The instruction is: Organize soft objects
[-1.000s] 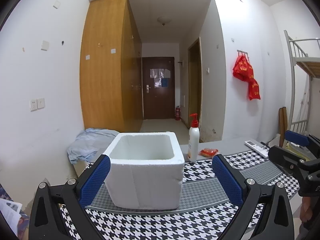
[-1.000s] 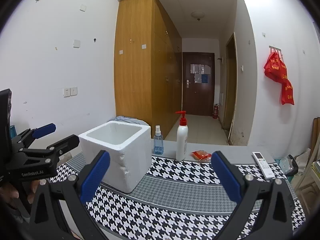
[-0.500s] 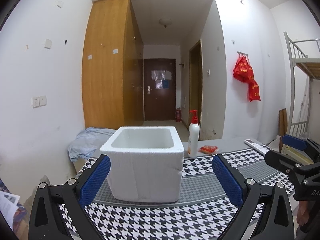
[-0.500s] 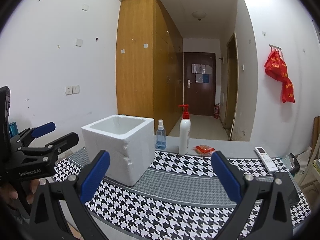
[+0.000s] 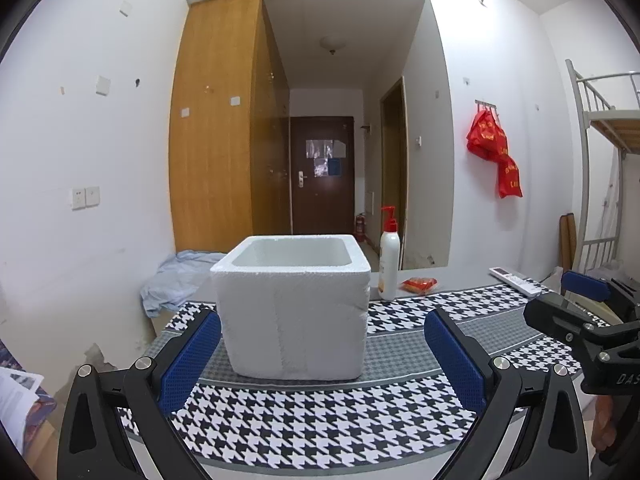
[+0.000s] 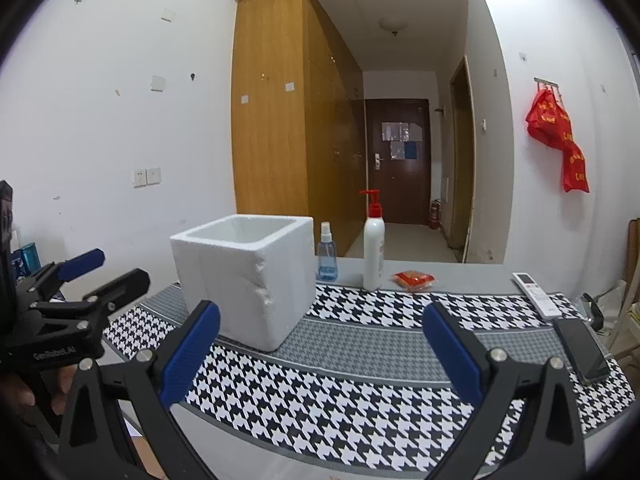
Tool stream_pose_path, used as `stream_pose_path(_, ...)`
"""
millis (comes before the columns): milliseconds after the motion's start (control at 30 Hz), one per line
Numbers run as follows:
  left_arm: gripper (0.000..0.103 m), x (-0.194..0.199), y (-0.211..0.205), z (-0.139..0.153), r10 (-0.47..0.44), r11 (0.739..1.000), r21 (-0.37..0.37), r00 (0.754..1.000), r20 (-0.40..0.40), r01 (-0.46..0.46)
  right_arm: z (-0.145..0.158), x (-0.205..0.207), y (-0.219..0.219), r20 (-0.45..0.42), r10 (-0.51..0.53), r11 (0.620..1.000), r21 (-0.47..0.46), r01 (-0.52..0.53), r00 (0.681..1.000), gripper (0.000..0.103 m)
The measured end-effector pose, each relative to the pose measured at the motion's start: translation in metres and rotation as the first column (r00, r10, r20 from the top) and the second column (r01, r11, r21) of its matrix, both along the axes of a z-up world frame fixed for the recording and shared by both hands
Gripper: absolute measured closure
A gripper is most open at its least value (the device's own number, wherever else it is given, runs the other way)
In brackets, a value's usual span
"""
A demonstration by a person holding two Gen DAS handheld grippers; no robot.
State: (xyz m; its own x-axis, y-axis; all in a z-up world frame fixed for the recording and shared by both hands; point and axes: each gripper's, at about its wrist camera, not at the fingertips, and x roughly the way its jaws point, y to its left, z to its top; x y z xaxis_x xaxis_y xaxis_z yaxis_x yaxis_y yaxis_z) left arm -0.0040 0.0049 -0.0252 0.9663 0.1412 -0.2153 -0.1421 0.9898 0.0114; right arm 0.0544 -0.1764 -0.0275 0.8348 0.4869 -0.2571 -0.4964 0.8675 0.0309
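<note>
A white foam box [image 5: 294, 304] stands open-topped on the houndstooth cloth; it also shows in the right wrist view [image 6: 248, 276]. A small red soft packet [image 5: 419, 284] lies on the grey table behind the cloth, also in the right wrist view [image 6: 413, 279]. A crumpled light blue cloth [image 5: 176, 282] lies left of the box. My left gripper [image 5: 322, 354] is open and empty, just in front of the box. My right gripper [image 6: 320, 350] is open and empty, right of the box and over the cloth's front part.
A white pump bottle with a red top [image 6: 374, 246] and a small blue spray bottle [image 6: 327, 258] stand behind the box. A white remote [image 6: 537, 294] and a black phone [image 6: 582, 350] lie at the right. The table's front edge [image 6: 320, 468] is near.
Both grippers have dropped lower, so the box's opening looks flatter and the box sits higher in both views. Both stay open and empty.
</note>
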Motion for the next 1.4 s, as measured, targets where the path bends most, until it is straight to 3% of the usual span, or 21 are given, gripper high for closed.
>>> stream_pose_path(1400,0.001,-0.047,0.002,-0.001,0.020,1.000,0.012,1.000,0.014,-0.021,-0.003,-0.046,0.007,0.027,0.025,1.000,0.002,-0.025,0.999,0.001)
